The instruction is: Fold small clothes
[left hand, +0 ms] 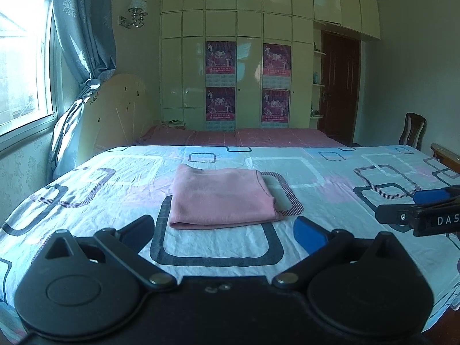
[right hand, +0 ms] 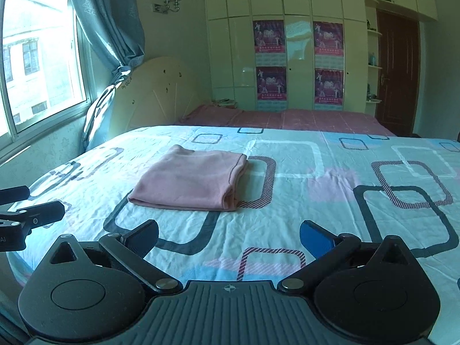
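Observation:
A pink garment [left hand: 220, 197] lies folded into a flat rectangle on the patterned bedsheet [left hand: 330, 178]; it also shows in the right wrist view [right hand: 191, 179]. My left gripper [left hand: 227, 230] is open and empty, just short of the garment's near edge. My right gripper [right hand: 230, 235] is open and empty, a little nearer than the garment and to its right. The right gripper also shows at the right edge of the left wrist view [left hand: 425, 207]. The left gripper shows at the left edge of the right wrist view [right hand: 26, 210].
A second bed with a pink cover [left hand: 244, 138] stands beyond. A wardrobe with purple posters [left hand: 248, 83], a window with a blue curtain [left hand: 83, 43], a brown door [left hand: 340, 86] and a chair [left hand: 414, 129] line the room.

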`<state>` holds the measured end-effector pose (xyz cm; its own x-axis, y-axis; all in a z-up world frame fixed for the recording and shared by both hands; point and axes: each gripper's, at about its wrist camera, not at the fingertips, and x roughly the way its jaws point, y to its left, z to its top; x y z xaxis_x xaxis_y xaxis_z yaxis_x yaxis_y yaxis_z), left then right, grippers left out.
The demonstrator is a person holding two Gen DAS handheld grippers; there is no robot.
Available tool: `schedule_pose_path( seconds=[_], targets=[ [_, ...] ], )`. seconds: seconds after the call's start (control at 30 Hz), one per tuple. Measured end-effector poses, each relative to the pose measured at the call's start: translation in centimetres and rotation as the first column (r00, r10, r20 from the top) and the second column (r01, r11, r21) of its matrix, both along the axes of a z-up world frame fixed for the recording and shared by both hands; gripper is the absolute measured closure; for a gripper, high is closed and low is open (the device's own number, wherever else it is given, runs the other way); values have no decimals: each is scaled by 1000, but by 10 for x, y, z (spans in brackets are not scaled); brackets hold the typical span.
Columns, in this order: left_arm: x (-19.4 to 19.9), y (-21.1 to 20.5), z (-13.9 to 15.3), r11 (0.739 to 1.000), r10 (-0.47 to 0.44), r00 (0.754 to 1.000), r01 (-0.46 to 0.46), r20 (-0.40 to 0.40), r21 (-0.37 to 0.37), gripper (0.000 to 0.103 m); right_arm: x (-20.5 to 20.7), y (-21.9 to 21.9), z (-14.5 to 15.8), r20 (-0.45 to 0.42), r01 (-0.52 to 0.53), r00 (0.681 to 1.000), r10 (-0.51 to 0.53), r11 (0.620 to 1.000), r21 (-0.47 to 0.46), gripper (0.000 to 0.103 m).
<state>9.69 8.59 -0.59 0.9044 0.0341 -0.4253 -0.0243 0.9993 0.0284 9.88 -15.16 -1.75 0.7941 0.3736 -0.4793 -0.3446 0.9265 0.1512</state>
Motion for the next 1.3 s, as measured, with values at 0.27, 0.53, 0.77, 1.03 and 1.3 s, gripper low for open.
schedule_pose_path(
  seconds=[0.27, 0.53, 0.77, 1.03, 1.3],
  targets=[
    [-6, 0, 5, 1000, -6, 1000, 6, 17, -1, 1, -3, 3, 6, 16, -13, 1000, 13, 1000, -4, 0],
    [-5, -3, 4, 1000, -17, 1000, 17, 18, 10, 1, -3, 2, 7, 17, -10, 1000, 10, 1000, -4, 0],
    [-4, -4, 4, 1000, -22, 1000, 22, 16, 14, 1, -2, 0, 7, 14, -11, 1000, 11, 1000, -4, 0],
    [-2, -4, 4, 1000, -18, 1000, 17, 15, 17, 1, -1, -1, 8, 19, -20, 1000, 19, 1000, 5, 0],
    [-1, -4, 3, 1000, -14, 1000, 14, 15, 16, 1, 1, -3, 8, 12, -21, 1000, 21, 1000, 4, 0]
  ],
)
